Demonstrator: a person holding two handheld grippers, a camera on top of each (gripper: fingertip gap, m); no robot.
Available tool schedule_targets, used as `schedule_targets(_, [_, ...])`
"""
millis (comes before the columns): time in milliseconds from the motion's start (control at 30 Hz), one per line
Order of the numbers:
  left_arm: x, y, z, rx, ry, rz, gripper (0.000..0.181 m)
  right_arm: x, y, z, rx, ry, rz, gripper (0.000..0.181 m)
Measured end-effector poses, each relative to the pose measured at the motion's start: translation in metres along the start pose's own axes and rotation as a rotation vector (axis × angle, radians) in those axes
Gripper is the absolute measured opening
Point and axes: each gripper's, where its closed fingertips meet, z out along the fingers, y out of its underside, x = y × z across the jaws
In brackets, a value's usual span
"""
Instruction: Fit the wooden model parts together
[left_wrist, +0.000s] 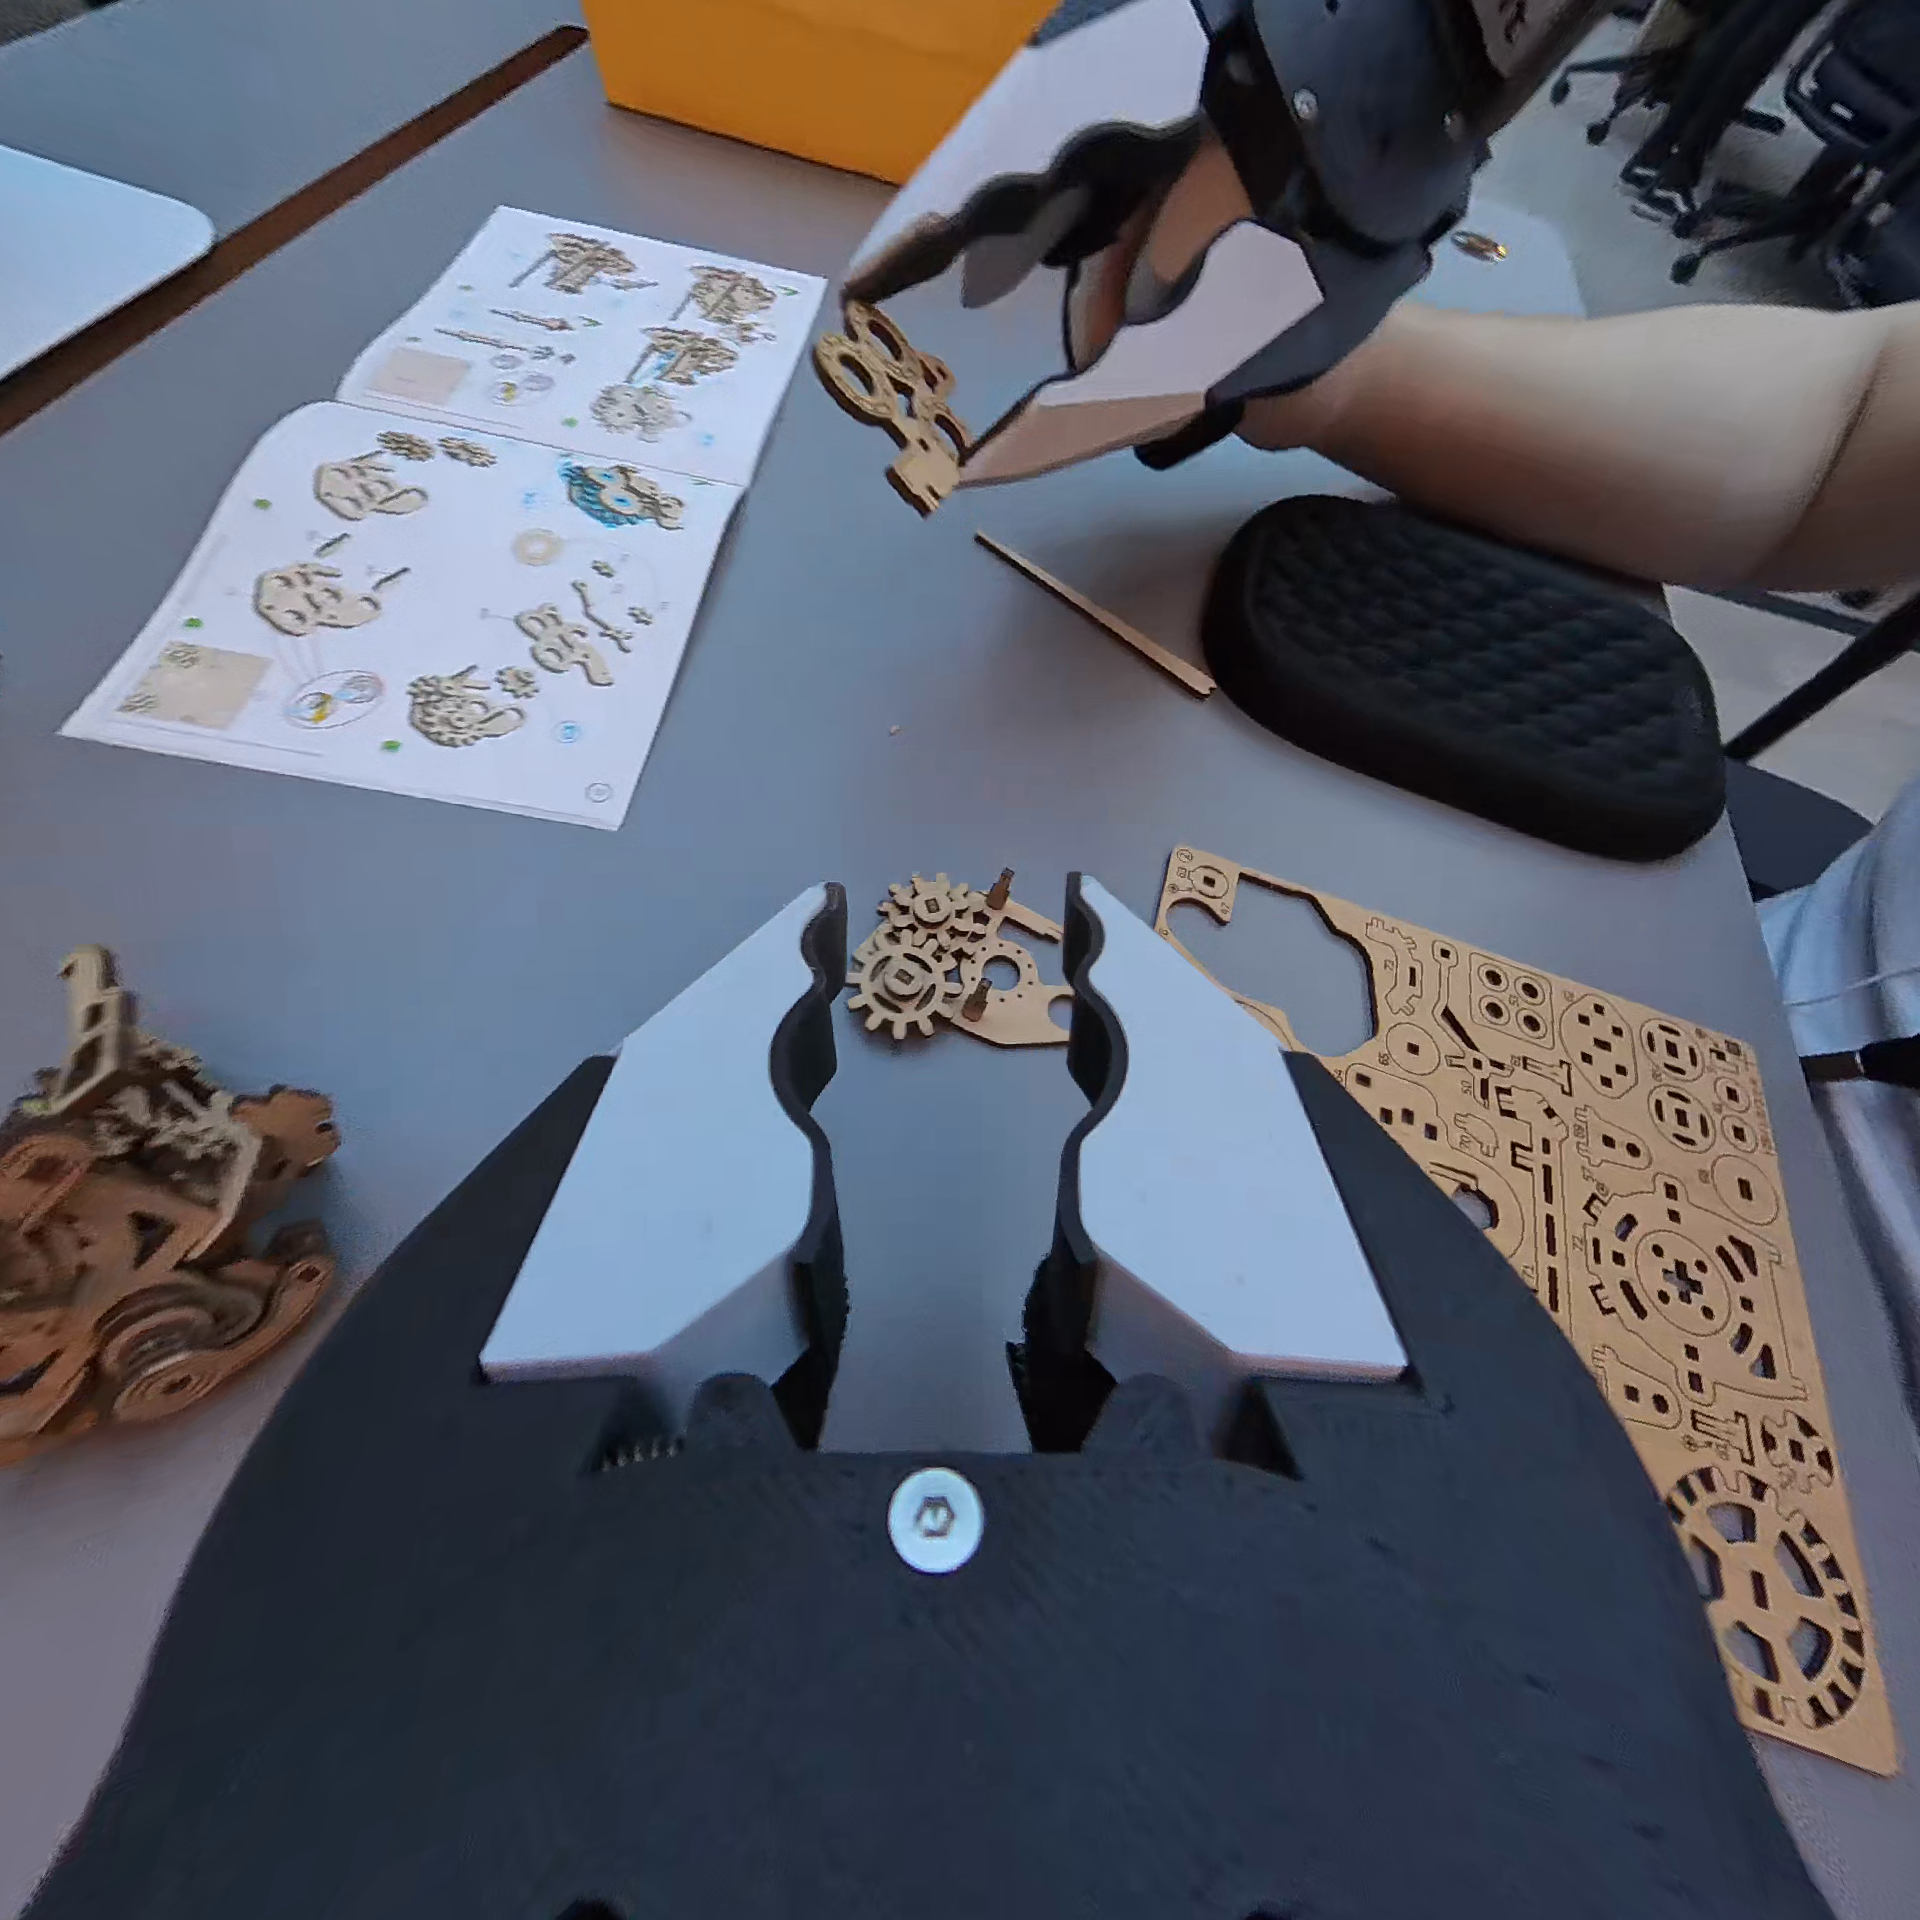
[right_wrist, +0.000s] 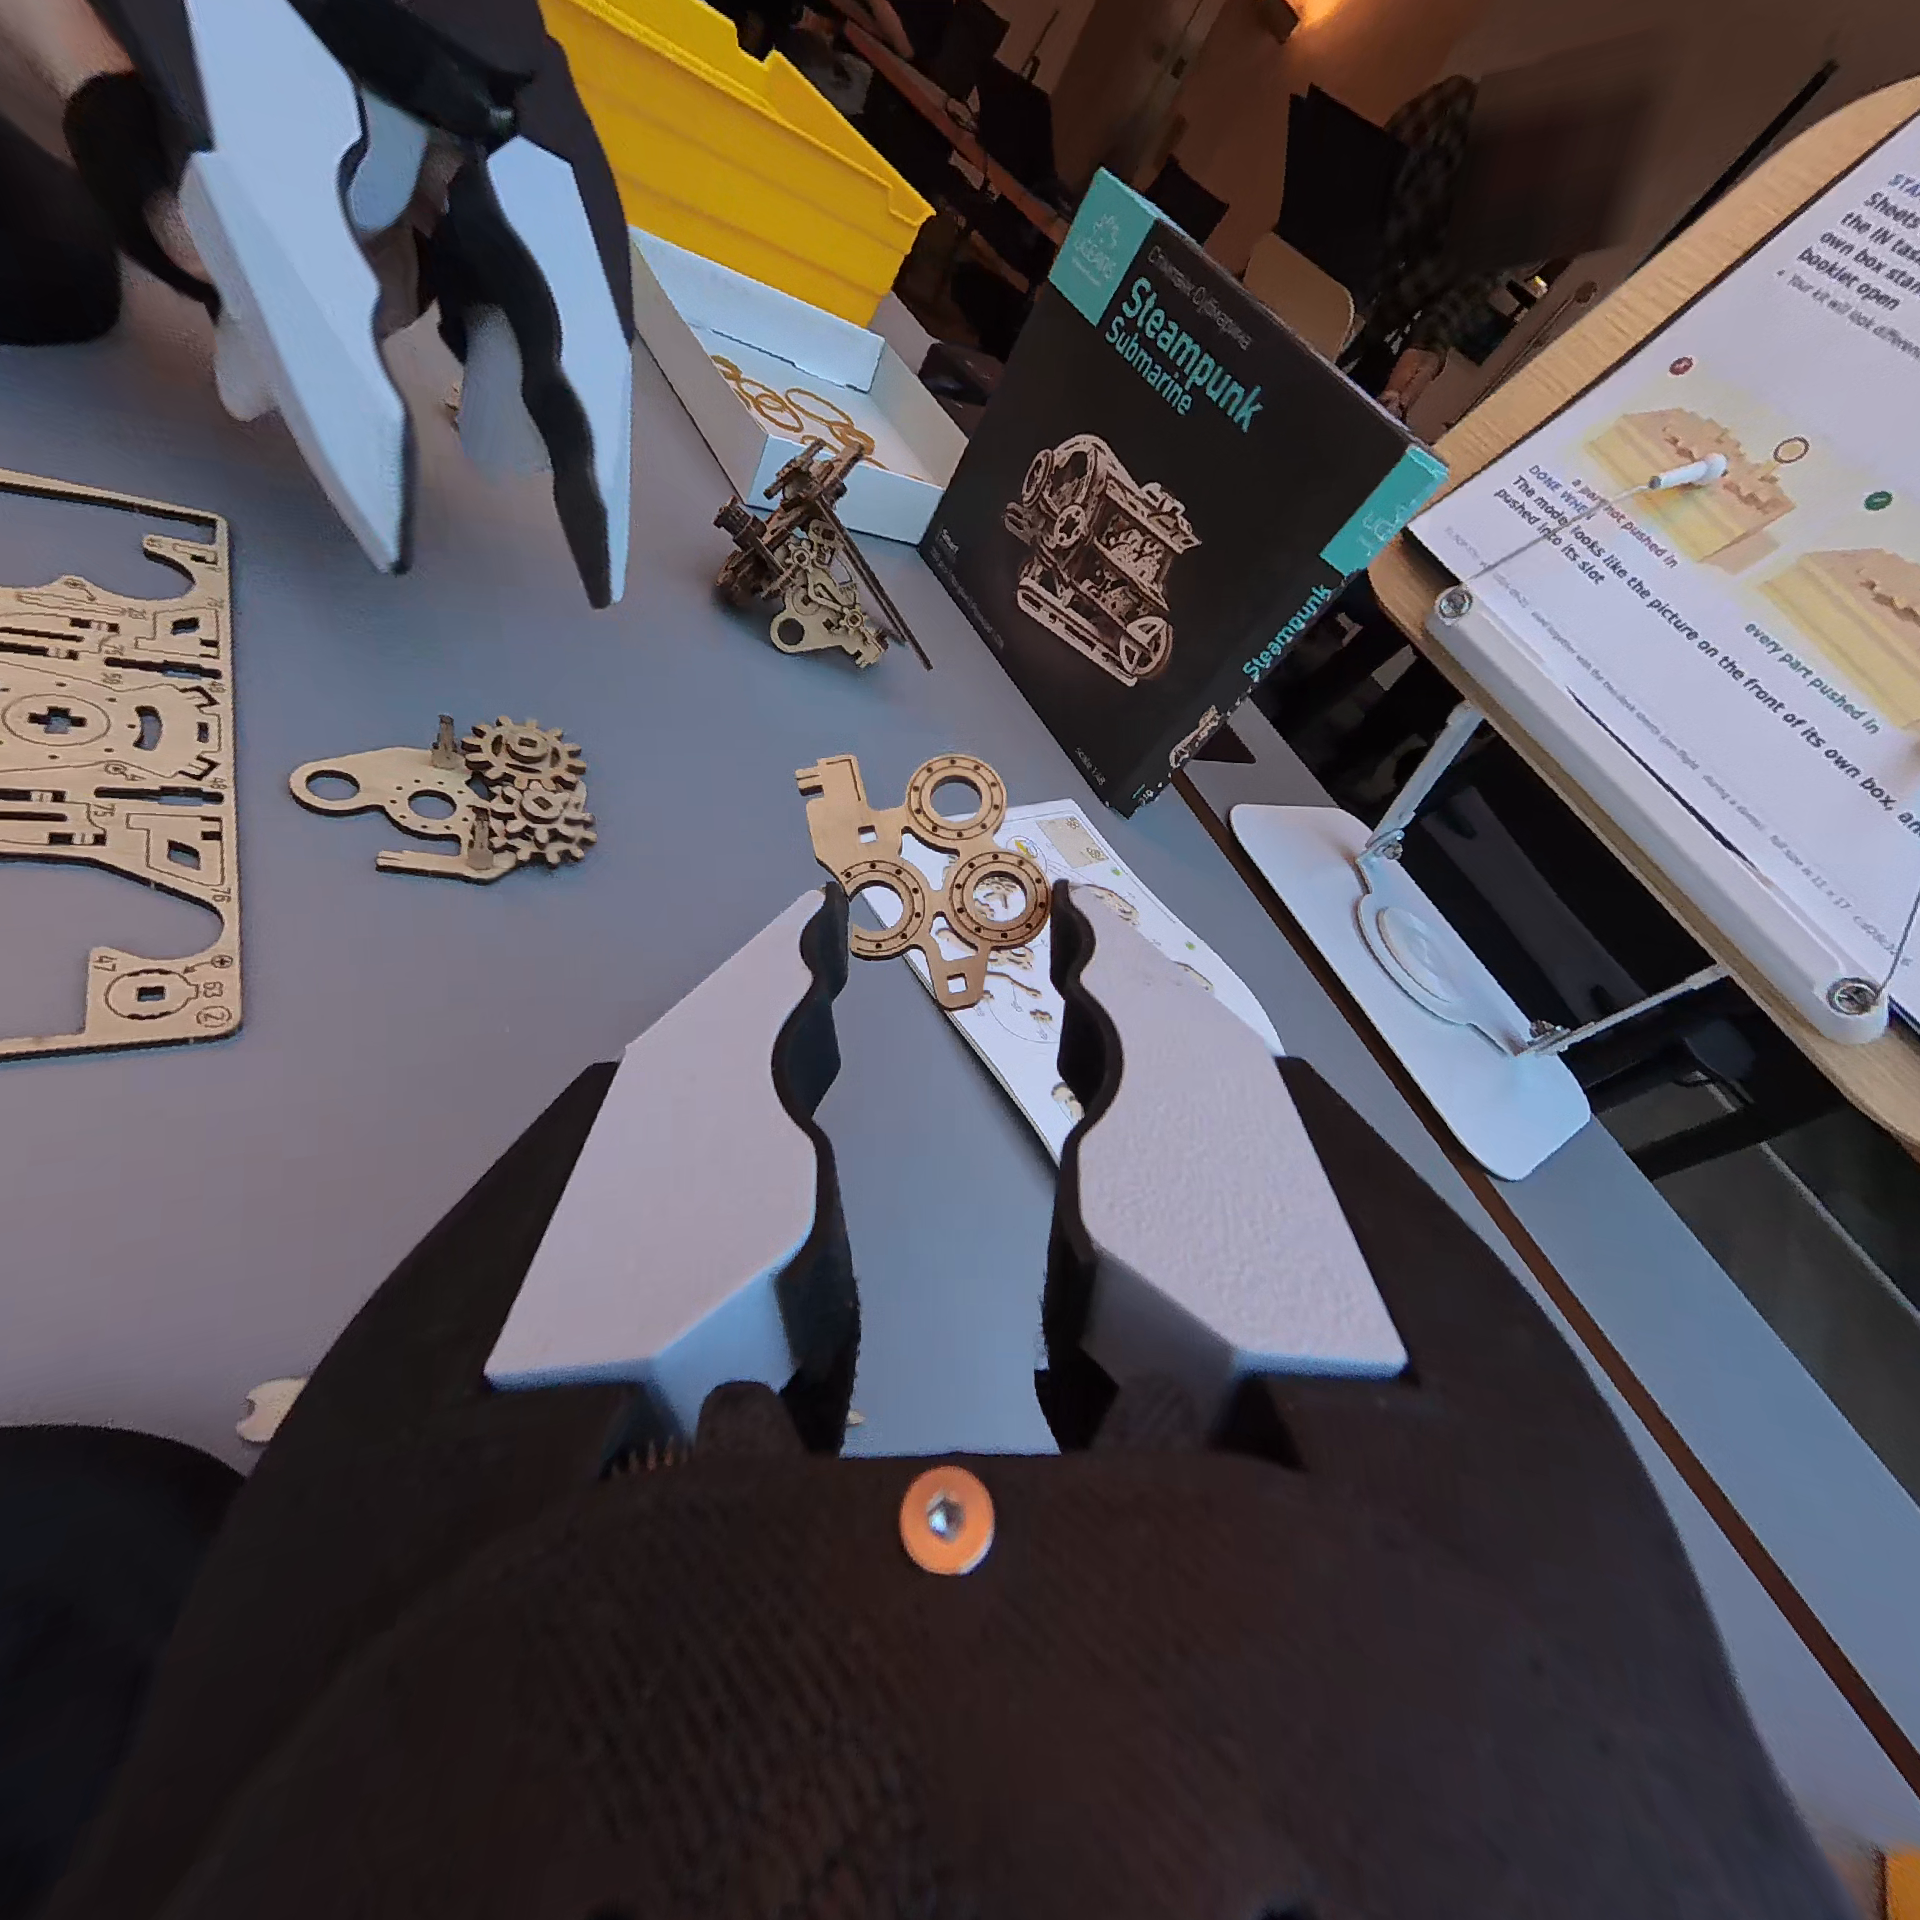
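Note:
My right gripper (right_wrist: 948, 904) is shut on a flat wooden plate with three rings (right_wrist: 935, 862), its edges pinched between the fingertips, and holds it in the air. In the left wrist view this gripper (left_wrist: 914, 379) and the plate (left_wrist: 883, 384) hang above the table at the upper right. My left gripper (left_wrist: 951, 925) is open and empty, low over the table. A wooden plate with gears and pegs (left_wrist: 956, 966) lies flat between and just beyond its fingertips. In the right wrist view the left gripper (right_wrist: 499, 577) hangs above that gear plate (right_wrist: 447, 800).
A laser-cut parts sheet (left_wrist: 1558, 1247) lies right of my left gripper. A partly built model (left_wrist: 135, 1195) sits at the left, the open booklet (left_wrist: 447, 582) beyond. A black wrist rest (left_wrist: 1455, 665), a thin stick (left_wrist: 1091, 613), the kit box (right_wrist: 1164, 499), a white tray (right_wrist: 831, 416) and a yellow bin (right_wrist: 727, 156) surround them. The tips of one gripper are about 12 cm away from the tips of the other.

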Motion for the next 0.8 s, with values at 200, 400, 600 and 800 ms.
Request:
schedule_targets(200, [0.001,0.026,0.027,-0.088,0.050,0.067,0.056,0.016,0.007,-0.006,-0.011,0.026,0.028,0.038])
schedule_targets(400, [-0.007,0.033,0.033,-0.117,0.032,0.085,0.067,0.037,0.014,-0.016,-0.041,0.092,0.034,0.038])
schedule_targets(600, [-0.011,0.047,0.034,-0.197,-0.010,0.152,0.063,0.045,0.021,-0.020,-0.038,0.102,0.078,0.038])
schedule_targets(800, [-0.008,0.046,0.035,-0.193,0.000,0.154,0.043,0.042,0.020,-0.018,-0.047,0.094,0.061,0.038])
